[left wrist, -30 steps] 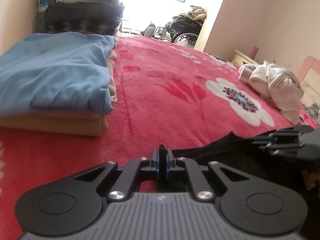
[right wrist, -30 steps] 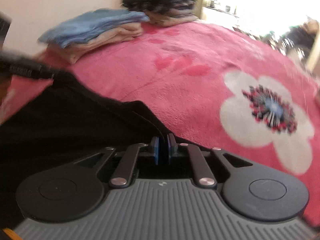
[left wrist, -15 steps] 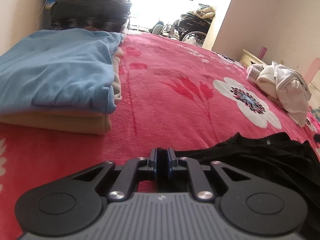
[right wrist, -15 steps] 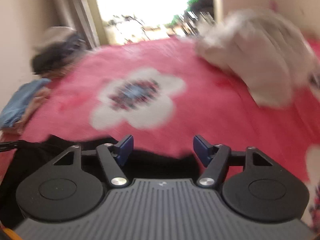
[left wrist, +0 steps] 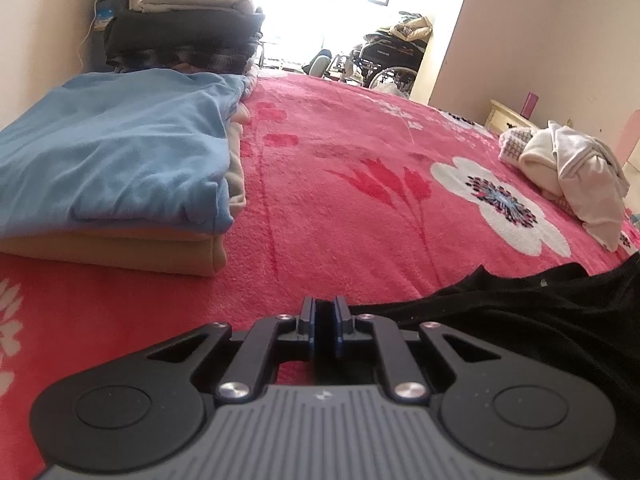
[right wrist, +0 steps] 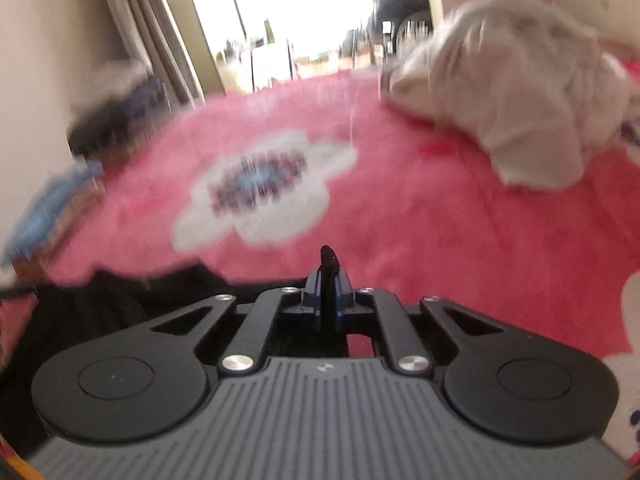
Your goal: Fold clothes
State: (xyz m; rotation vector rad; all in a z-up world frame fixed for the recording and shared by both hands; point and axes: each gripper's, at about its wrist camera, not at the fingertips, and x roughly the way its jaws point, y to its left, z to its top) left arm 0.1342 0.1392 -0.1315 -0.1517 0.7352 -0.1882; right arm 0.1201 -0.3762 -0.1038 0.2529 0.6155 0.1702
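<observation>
In the left wrist view the left gripper (left wrist: 324, 312) has its jaws pressed together as they were a second ago, low over the pink flowered plush blanket (left wrist: 352, 200) on the bed. Whether black cloth is caught between them cannot be made out, though the rumpled black garment (left wrist: 540, 312) runs right up to them on the right. The other gripper, which showed at the right edge a second ago, is gone from this view. The folded pile topped by a light blue garment (left wrist: 116, 160) lies to the left, the dark folded stack (left wrist: 184, 36) behind it, and a loose cream-white heap of clothes (left wrist: 572, 172) lies far right. In the right wrist view, heavily blurred, the right gripper (right wrist: 327, 284) had its jaws spread half a second ago and now pinches a tuft of the black garment (right wrist: 120, 304), which lies spread below and to the left. My judgement is that a fresh hold on the garment's edge has just been taken, so a fold or a straightening pull can follow.
</observation>
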